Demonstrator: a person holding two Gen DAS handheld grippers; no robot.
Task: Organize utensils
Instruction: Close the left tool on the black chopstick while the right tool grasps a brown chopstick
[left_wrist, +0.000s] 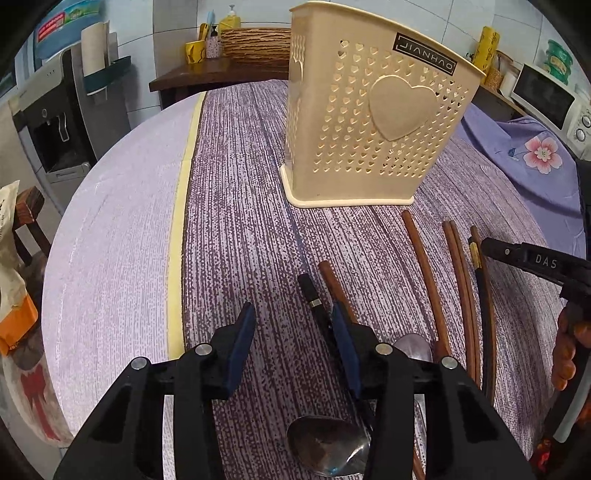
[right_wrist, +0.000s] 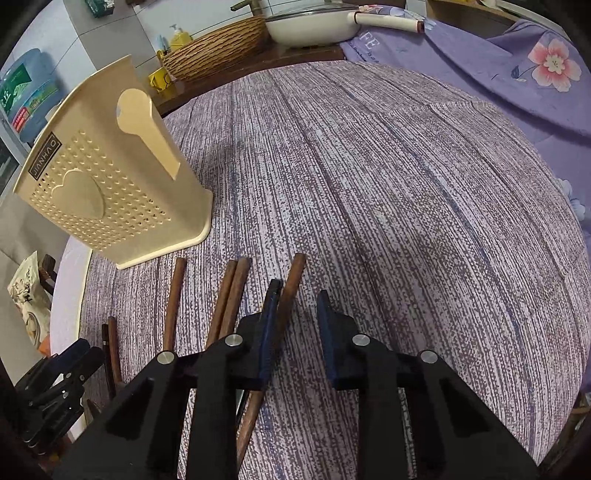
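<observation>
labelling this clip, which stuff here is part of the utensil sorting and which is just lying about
Part of the job:
- cream utensil holder
- brown chopsticks
- metal spoon
- black-handled utensil

Just lying about:
- woven basket
- white pan
- microwave
- yellow soap bottle

Left wrist view: looks forward and down along the left claw (left_wrist: 291, 347), low and close over the surface (left_wrist: 236, 229), facing the cream holder (left_wrist: 369, 122) from its heart-marked front. Right wrist view: looks forward and down along the right claw (right_wrist: 295, 332), equally low, set further right, so the holder (right_wrist: 107, 192) falls at far left. Shared: holder, brown chopsticks (left_wrist: 424, 273) (right_wrist: 229, 299), striped cloth. Each view catches the opposite claw at its edge.
</observation>
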